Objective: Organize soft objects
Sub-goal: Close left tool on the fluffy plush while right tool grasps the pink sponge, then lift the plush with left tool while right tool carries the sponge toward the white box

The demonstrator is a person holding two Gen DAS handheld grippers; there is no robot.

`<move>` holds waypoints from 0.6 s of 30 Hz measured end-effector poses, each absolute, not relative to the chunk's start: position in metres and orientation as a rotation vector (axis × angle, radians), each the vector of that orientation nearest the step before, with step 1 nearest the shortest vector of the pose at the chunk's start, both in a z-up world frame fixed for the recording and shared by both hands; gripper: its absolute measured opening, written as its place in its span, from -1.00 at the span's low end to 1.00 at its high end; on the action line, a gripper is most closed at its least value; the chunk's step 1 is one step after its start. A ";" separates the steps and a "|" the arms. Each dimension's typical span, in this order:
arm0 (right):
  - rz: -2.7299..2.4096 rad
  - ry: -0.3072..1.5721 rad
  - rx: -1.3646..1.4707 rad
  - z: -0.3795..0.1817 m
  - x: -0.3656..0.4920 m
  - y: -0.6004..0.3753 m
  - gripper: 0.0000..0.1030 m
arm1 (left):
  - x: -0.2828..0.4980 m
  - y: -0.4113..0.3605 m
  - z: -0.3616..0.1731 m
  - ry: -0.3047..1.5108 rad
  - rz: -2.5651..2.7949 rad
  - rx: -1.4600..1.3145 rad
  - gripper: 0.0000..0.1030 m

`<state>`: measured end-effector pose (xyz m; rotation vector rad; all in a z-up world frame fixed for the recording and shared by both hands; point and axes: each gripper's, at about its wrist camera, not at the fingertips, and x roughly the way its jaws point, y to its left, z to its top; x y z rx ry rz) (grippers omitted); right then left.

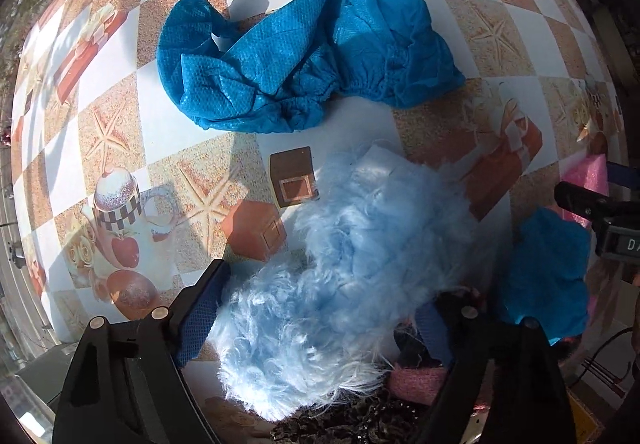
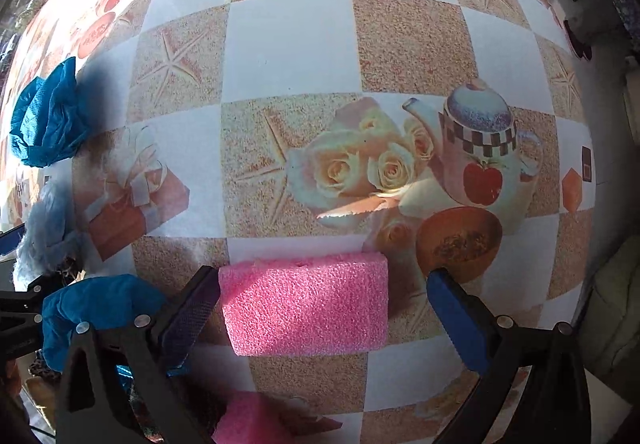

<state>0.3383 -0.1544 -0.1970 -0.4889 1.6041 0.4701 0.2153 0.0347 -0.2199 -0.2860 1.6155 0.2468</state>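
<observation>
The fluffy blue thing (image 1: 340, 264) lies on the table (image 1: 168, 116), between the wide-apart fingers of the left gripper (image 1: 320, 308). The pink sponge (image 2: 306, 306) sits between the spread fingers of the right gripper (image 2: 324, 320). A blue cloth (image 1: 304, 52) lies nearby.

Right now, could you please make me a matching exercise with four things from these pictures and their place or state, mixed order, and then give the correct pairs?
Things:
1. pink foam block
2. light blue fluffy item
3. crumpled blue cloth
4. right tongs

Places or states:
A. lying apart on the tablecloth, beyond the fluffy item
B. open, with a gap at one finger
C. between the fingers of the left tongs
D. on the tablecloth between the fingers of the right tongs

Pairs: 1-D, 2-C, 3-A, 4-B
</observation>
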 end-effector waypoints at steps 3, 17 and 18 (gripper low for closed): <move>0.480 1.617 -0.507 -0.199 0.338 -0.152 1.00 | 0.220 0.034 -0.210 1.603 0.246 -0.280 0.25; 0.537 1.552 -0.419 -0.152 0.322 -0.159 0.37 | 0.226 0.041 -0.171 1.524 0.335 -0.248 -0.50; 0.536 1.554 -0.405 -0.148 0.322 -0.161 0.37 | 0.232 0.045 -0.166 1.515 0.339 -0.250 -0.50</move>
